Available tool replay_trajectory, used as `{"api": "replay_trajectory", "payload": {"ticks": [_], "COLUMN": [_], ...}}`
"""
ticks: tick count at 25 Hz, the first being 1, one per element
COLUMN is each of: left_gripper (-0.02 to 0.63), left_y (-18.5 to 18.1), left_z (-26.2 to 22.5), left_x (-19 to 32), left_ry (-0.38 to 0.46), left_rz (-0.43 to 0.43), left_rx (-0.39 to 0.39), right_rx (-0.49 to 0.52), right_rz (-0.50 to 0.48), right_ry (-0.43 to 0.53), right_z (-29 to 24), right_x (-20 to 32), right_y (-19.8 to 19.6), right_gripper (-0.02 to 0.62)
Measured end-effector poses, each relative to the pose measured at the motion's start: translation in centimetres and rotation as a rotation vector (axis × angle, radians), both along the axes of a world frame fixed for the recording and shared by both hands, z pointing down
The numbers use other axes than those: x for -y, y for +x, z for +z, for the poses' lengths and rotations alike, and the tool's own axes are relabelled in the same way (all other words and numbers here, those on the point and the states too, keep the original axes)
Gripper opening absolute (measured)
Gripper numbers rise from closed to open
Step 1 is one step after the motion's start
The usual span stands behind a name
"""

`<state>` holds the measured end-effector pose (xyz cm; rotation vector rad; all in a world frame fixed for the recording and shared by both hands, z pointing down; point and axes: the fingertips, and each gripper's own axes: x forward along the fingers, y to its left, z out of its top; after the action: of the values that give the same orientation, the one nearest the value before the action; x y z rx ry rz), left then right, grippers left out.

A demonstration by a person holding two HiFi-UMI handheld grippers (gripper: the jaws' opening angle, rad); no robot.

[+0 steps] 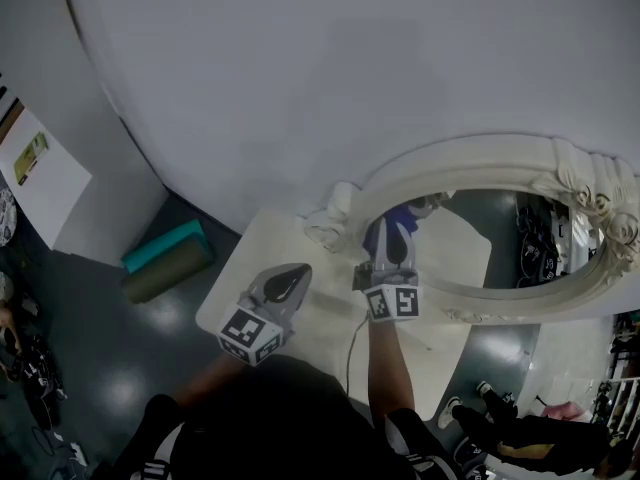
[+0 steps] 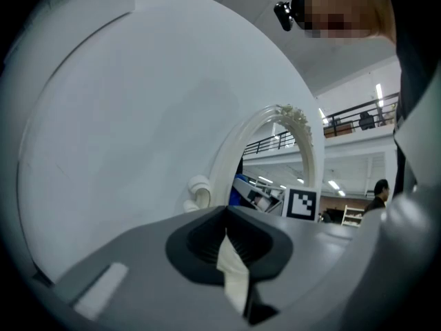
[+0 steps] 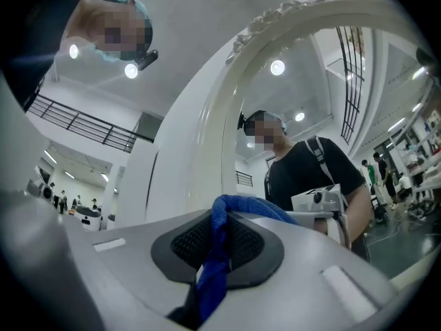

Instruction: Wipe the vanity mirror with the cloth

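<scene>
Head view is pretty dim and flat, just soft overhead light, so the white wall goes grey and there's barely a hard shadow anywhere. The dark floor has a few hazy shiny patches. Both gripper views are heavy fisheye with black corners, and straight lines bow hard near the edges. Right gripper view has round ceiling lights blown out to white blobs, plus one more glaring back out of the mirror. The blue cloth right up at the lens is soft, same for anything that close in both views. Left gripper view's far strip lights are small bright streaks.
</scene>
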<state>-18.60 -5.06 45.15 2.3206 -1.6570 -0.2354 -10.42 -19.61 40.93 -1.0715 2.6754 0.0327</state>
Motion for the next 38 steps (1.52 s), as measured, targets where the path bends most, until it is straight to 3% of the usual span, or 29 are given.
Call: {"api": "replay_trajectory", "payload": {"ticks": [10,22,29,38], "left_gripper": [0.006,0.006,0.006,0.006], "left_y": [1.8,3.6,6.8,14.8], "left_z": [-0.9,-1.9,-2.7,-4.9], "left_x": [-3.2,-5.6,-5.3,-3.3], "left_ry": [-0.006,0.006,0.024,0.086], "left_rz": [-0.015,-0.034,0.038,0.218], "left_rx": [0.013,0.042,0.041,0.042], "right_rx": [0.145,0.29,0.348,0.332], "right_rz": [-0.204,-0.171,-0.058,0.249], "right_ry": [-0.065,-0.033,-0.008,0.016], "right_z": [-0.6,-3.2,-4.6,-3.9], "right_x": [-0.9,-6.3,-10.3,-13.5], "right_y": [0.2,5.0,12.0,24.8], "right_gripper": [0.035,0.035,0.035,0.035]}}
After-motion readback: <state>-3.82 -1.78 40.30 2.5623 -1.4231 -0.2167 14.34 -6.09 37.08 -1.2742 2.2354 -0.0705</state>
